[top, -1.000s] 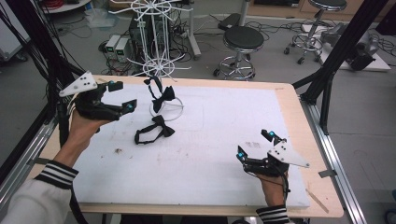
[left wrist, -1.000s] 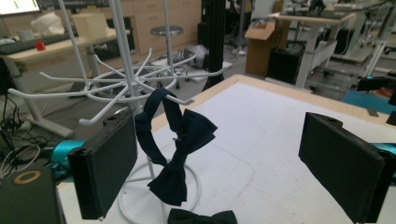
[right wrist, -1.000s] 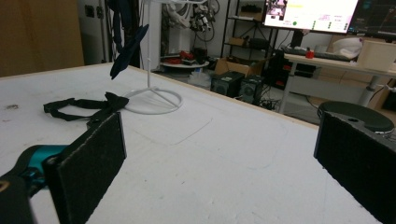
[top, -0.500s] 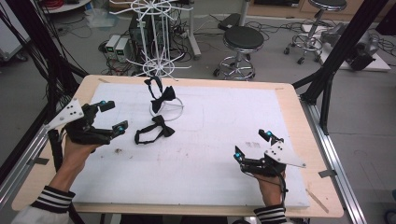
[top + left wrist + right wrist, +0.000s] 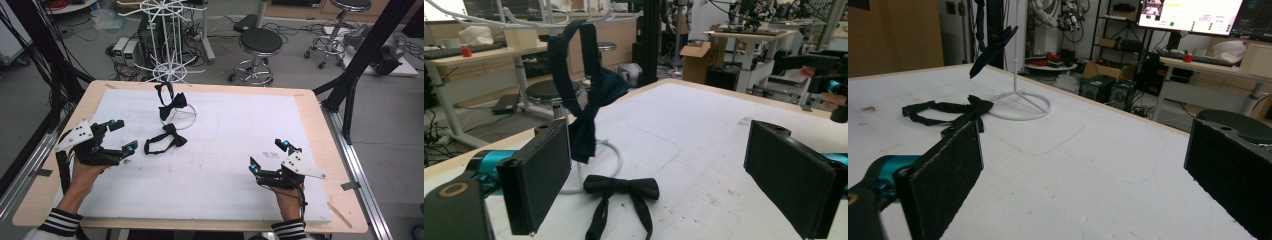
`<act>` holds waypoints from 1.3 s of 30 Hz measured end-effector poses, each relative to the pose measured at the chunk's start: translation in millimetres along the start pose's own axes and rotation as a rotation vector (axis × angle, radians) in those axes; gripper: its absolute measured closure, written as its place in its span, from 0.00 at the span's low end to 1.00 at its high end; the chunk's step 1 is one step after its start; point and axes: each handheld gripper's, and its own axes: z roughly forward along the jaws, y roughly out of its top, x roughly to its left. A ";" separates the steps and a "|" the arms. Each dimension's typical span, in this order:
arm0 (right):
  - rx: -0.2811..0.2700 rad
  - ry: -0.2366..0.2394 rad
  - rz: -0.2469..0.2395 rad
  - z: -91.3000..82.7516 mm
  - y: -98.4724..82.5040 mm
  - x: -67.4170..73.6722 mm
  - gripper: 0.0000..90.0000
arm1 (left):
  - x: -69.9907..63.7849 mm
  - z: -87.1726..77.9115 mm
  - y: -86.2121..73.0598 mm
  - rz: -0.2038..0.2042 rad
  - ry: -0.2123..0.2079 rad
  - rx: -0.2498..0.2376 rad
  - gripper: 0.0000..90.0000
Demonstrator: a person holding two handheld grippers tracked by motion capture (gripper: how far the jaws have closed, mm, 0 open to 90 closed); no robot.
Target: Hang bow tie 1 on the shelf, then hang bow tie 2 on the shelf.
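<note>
left gripper dropped toward the loose bow tie

since a second earlier the left gripper [image 5: 117, 137] had come down and drawn back toward the near left corner of the table, ending low over the mat with its jaws pointing at the bow tie [image 5: 167, 139] lying flat there. its jaws stood wide apart and held nothing; in the left gripper view the tie [image 5: 621, 188] lay between and beyond them, near but not touched. that looked like the line-up for a pickup, with the grasp not yet made. the right gripper [image 5: 268, 156] had kept its place at the near right, jaws wide too and empty, well apart from the tie.

a second bow tie [image 5: 171, 101] hung on the white wire stand [image 5: 186, 120] just behind the loose one (likely where the loose one was headed).

the surface was a white mat [image 5: 240, 130], faintly smudged, on a wooden table [image 5: 320, 115]. beyond it stood a round stool [image 5: 260, 42], a tall white wire rack [image 5: 167, 35], cables and boxes on a grey floor.
</note>
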 end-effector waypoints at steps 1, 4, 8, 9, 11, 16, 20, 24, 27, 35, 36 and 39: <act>-0.003 0.002 -0.004 0.2 0.1 0.1 0.02 | -0.1 -0.3 0.2 0.001 0.000 0.002 0.13; -0.008 0.000 0.001 -1.3 0.4 0.2 0.02 | -0.3 0.1 0.0 0.004 -0.002 0.005 0.13; -0.001 -0.004 0.002 -2.7 0.5 -0.3 0.02 | 0.8 0.0 -0.6 0.006 0.001 0.018 0.13; -0.005 -0.002 0.001 -2.9 0.6 -0.7 0.02 | 1.0 -0.2 -0.5 0.006 0.000 0.018 0.13; -0.002 -0.008 0.005 -3.5 0.6 -0.7 0.02 | 1.1 -0.7 -0.3 0.007 0.000 0.018 0.13; 0.019 -0.006 0.011 -4.0 -0.2 -1.1 0.02 | 2.2 0.4 -1.5 0.017 0.002 0.046 0.13; 0.019 -0.009 0.007 -5.8 -0.2 -0.9 0.02 | 3.2 2.3 -2.6 0.015 -0.001 0.063 0.13; 0.025 -0.008 0.008 -7.6 -0.7 -2.7 0.02 | 3.8 4.8 -3.5 0.015 -0.008 0.093 0.13; -0.024 -0.013 0.011 -12.4 -7.4 -1.9 0.02 | 4.5 7.8 -2.7 0.016 -0.017 0.131 0.13; -0.019 -0.018 0.034 -15.9 -23.6 -1.6 0.02 | 3.3 23.2 7.1 0.059 -0.049 0.223 0.13; -0.016 -0.014 0.044 -15.9 -24.3 -1.0 0.02 | 3.2 25.6 8.7 0.070 -0.054 0.238 0.13; -0.021 -0.010 0.041 -15.4 -26.2 -0.5 0.02 | 2.6 33.7 12.8 0.083 -0.069 0.272 0.13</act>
